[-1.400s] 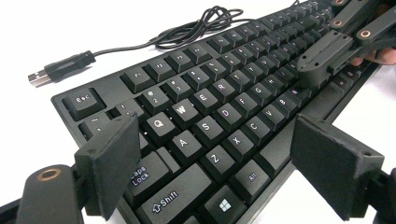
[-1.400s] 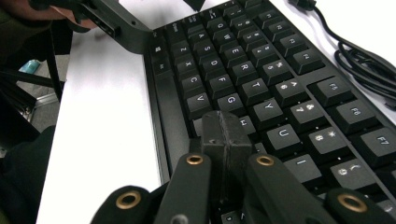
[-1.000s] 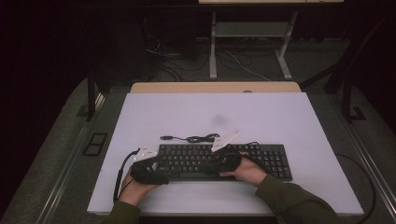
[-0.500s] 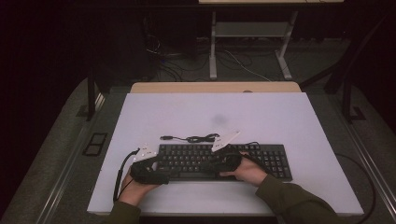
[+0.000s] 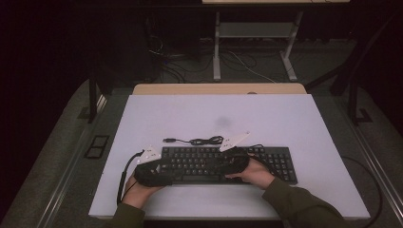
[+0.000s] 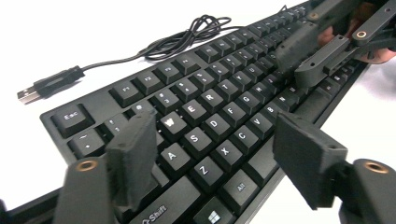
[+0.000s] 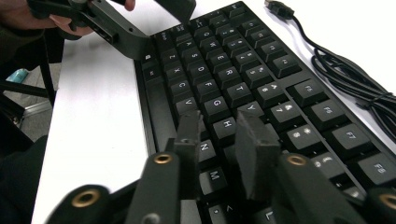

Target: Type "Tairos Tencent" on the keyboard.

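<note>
A black keyboard (image 5: 223, 164) lies flat on the white table near the front edge. Its cable (image 5: 202, 140) is coiled behind it and ends in a loose USB plug (image 6: 39, 88). My left gripper (image 5: 167, 171) reaches in from the keyboard's left end. Its jaws (image 6: 217, 158) stand wide over the A, S and Z keys, have just been closing, and grip nothing. My right gripper (image 5: 219, 165) hovers over the middle keys. Its jaws (image 7: 217, 130) have just been opening to a narrow gap above H and N, with nothing between them.
The white table top (image 5: 214, 114) has bare room behind and to both sides of the keyboard. A wooden strip (image 5: 218, 89) runs along its far edge. Beyond it are a dark floor, loose cables and a desk frame (image 5: 254, 33).
</note>
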`<state>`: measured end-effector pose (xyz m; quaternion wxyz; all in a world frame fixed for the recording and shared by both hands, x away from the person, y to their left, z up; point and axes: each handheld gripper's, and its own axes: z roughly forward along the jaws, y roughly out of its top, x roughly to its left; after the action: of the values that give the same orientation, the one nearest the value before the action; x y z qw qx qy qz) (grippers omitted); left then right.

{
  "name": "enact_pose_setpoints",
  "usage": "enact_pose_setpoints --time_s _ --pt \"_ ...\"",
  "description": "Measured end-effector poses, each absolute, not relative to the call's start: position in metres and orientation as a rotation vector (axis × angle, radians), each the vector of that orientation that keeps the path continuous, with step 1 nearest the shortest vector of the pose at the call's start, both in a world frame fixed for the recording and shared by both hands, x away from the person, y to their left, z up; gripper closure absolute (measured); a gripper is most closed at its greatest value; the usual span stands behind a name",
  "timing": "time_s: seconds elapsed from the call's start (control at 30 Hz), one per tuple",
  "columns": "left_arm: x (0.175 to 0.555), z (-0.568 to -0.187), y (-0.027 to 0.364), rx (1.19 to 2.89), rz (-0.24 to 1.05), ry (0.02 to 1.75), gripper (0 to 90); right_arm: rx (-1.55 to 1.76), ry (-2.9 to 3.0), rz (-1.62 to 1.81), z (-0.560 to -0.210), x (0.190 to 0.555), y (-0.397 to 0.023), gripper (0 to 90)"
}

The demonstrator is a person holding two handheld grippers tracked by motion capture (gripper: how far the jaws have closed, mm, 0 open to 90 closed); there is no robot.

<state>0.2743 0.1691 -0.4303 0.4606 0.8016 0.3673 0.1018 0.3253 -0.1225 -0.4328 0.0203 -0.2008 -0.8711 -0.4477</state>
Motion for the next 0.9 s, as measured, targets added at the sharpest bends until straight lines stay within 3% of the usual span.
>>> enact_pose_setpoints --time_s 0.27,0.43,0.73,0.9 --pt "0.278 -0.431 0.163 1.993 0.212 0.868 53.8 -0.691 -2.692 -1.410 -0.433 0.326 -0.130 42.8" --pt "0.282 -0.431 0.157 2.012 0.180 0.836 66.9 -0.764 -2.700 -1.425 -0.434 0.328 -0.138 32.5" --pt "0.289 -0.431 0.147 2.041 0.124 0.781 86.9 -0.890 -2.708 -1.446 -0.433 0.328 -0.151 20.7" --pt "0.292 -0.433 0.140 2.073 0.104 0.757 88.8 -0.941 -2.723 -1.442 -0.434 0.327 -0.157 19.3"
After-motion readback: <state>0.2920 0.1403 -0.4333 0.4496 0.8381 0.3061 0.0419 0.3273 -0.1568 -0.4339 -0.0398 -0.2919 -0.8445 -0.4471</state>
